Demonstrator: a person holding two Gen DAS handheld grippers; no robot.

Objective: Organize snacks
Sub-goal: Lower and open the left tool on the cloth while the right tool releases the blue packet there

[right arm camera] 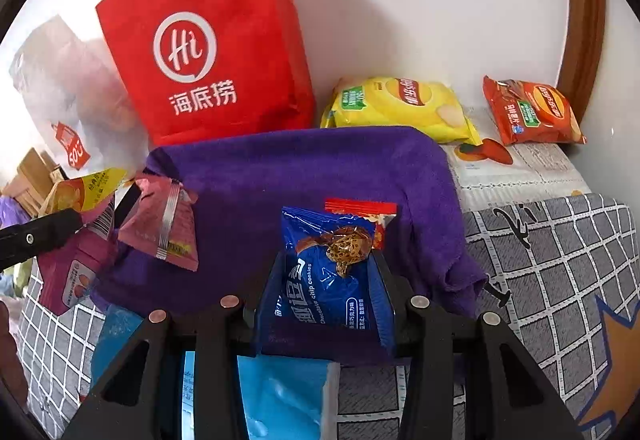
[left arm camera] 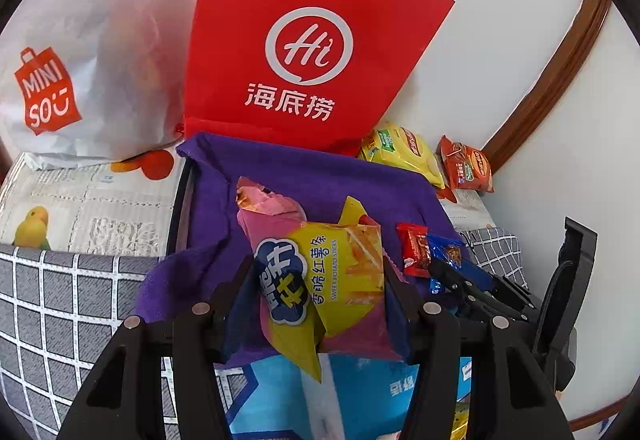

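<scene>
My left gripper [left arm camera: 318, 272] is shut on a pink and yellow sweet potato sticks bag [left arm camera: 320, 264], held upright over a purple towel [left arm camera: 320, 176]. My right gripper [right arm camera: 328, 264] is shut on a blue chocolate chip cookie packet [right arm camera: 326, 280]. A small red packet [right arm camera: 360, 208] sits right behind the blue one; whether it is gripped too I cannot tell. In the left wrist view the right gripper [left arm camera: 444, 272] shows at the right with the blue packet [left arm camera: 446, 252] and the red packet [left arm camera: 414, 248]. In the right wrist view the sweet potato bag [right arm camera: 160, 220] hangs at the left.
A red tote bag [left arm camera: 304, 40] and a white shopping bag [left arm camera: 80, 52] stand against the wall behind the towel. A yellow chip bag [right arm camera: 400, 108] and an orange chip bag [right arm camera: 532, 112] lie at the back right. A light blue box [left arm camera: 360, 392] lies below both grippers on grey checked fabric [right arm camera: 560, 260].
</scene>
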